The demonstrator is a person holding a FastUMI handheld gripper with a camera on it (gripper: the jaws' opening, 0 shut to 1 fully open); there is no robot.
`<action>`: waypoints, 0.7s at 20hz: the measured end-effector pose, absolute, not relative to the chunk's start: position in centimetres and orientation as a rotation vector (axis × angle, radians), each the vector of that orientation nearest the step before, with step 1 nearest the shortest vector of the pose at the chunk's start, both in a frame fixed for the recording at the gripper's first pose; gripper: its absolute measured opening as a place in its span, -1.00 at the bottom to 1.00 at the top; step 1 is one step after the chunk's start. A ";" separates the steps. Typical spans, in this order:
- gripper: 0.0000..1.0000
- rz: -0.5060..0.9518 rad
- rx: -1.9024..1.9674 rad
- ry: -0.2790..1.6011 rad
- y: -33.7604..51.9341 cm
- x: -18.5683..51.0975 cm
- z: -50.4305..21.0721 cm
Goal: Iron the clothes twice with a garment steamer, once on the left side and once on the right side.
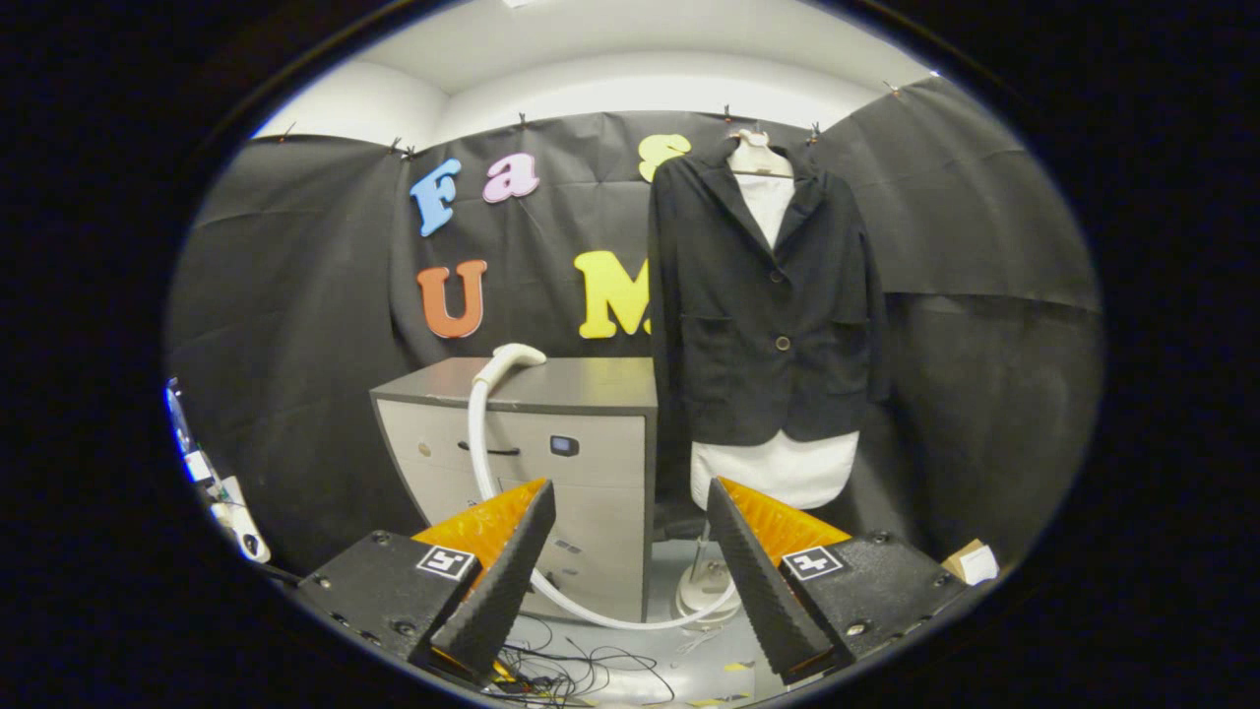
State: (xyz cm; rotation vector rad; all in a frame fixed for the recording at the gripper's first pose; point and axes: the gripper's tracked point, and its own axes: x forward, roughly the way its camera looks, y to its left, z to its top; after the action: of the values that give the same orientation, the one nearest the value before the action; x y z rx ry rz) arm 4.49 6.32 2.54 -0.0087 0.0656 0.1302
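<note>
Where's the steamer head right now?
The steamer head rests on top of the grey cabinet, left of the hanging black jacket and beyond the open tool; its hose drapes down the cabinet front.

You see a matt woven cloth jacket (768, 305) over a smooth white fabric torso form (773, 471). The steamer hose (479, 433) looks like glossy ribbed plastic. The cabinet (551, 463) has a matt, smooth laminate top. The gripper (630, 561) stands open, its fingers' inner faces finely ridged.
</note>
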 end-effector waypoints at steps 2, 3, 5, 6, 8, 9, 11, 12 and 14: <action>0.97 0.159 -0.012 0.056 8.2 5.2 3.6; 0.97 0.178 -0.012 0.055 9.3 5.8 4.1; 0.97 0.212 -0.014 0.061 11.4 7.1 5.2; 0.97 0.234 -0.013 0.067 12.5 7.8 5.7; 0.97 0.278 -0.010 0.082 14.5 9.2 6.5; 0.97 0.298 -0.016 0.088 15.6 10.1 7.0; 0.96 0.332 -0.030 0.091 17.7 12.1 8.0; 0.97 0.349 -0.035 0.097 18.9 13.3 8.5; 0.96 0.382 -0.038 0.116 21.1 15.7 9.2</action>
State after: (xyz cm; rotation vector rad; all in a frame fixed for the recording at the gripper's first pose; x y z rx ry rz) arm 15.68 21.07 9.22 -0.0379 0.1161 0.3819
